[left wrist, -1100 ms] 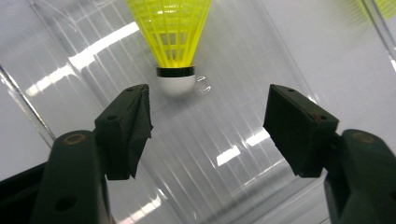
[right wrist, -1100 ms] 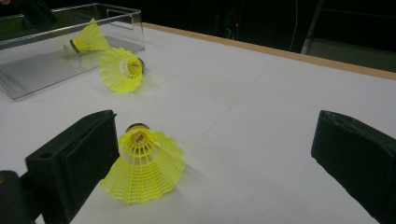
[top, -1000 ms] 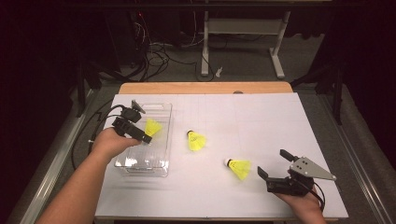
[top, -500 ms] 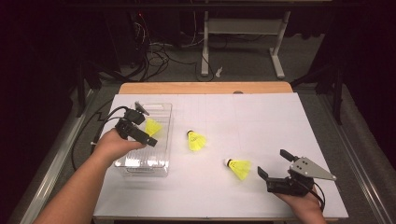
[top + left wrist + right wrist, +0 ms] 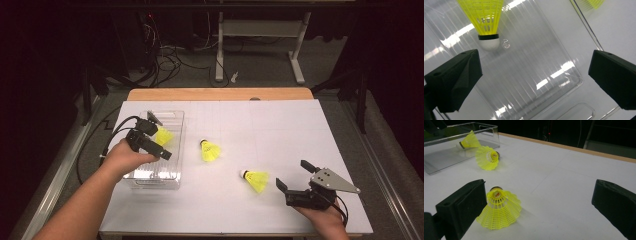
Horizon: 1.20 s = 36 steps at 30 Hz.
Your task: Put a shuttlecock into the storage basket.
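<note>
Over the clear box point(image 5: 177, 150), the left gripper point(image 5: 155, 136) has just spread its jaws wide, empty; a shuttlecock point(image 5: 484, 18) lies inside, seemingly released. Lift straight out, clear of the walls. The right gripper point(image 5: 295, 182) gapes near another shuttlecock point(image 5: 500, 210) on the worktop point(image 5: 280, 130).

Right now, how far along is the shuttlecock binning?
Done: one shuttlecock lies inside the clear bin. In hand: nothing; the left gripper has just been opening over the bin, its jaws wide and apart from that shuttlecock. Left: the middle shuttlecock and the near shuttlecock lie on the table; the right gripper, open, rests beside the near one.
</note>
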Motion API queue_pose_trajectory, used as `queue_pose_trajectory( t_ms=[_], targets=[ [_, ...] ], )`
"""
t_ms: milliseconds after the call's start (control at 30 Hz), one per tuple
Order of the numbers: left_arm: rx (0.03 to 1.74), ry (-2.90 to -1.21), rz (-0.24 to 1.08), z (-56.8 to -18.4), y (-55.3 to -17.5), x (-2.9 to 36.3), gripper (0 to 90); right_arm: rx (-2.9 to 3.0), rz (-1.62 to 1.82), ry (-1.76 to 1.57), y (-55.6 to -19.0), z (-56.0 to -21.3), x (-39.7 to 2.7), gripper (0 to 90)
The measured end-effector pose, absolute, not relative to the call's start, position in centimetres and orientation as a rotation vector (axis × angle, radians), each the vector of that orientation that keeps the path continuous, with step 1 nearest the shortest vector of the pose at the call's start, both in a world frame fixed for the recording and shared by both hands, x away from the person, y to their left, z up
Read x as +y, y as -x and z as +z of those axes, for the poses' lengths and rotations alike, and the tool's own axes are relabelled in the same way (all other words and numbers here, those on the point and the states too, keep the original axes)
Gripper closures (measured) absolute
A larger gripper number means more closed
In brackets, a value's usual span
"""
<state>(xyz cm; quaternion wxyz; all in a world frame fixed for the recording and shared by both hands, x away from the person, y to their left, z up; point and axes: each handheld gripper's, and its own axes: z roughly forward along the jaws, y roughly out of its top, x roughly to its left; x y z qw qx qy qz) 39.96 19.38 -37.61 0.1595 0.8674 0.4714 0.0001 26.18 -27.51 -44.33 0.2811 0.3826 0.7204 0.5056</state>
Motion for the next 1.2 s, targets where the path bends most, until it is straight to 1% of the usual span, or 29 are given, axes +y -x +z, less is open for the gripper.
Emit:
queue_pose_trajectory(
  t_ms=[233,667,1200],
  targets=[
    [1.309,-2.485,-0.024,-37.3,-39.4,18.4,0.2,1.936,1.355,-1.025,-26.2,-44.4,-27.5,0.1],
    [1.293,-2.494,-0.022,-37.1,-39.1,17.7,0.5,1.952,1.355,-1.019,-26.2,-44.5,-27.3,0.2],
    [1.205,-2.519,-0.031,-36.5,-38.7,14.6,0.6,1.952,1.358,-1.011,-26.2,-44.4,-27.4,0.3]
  ],
)
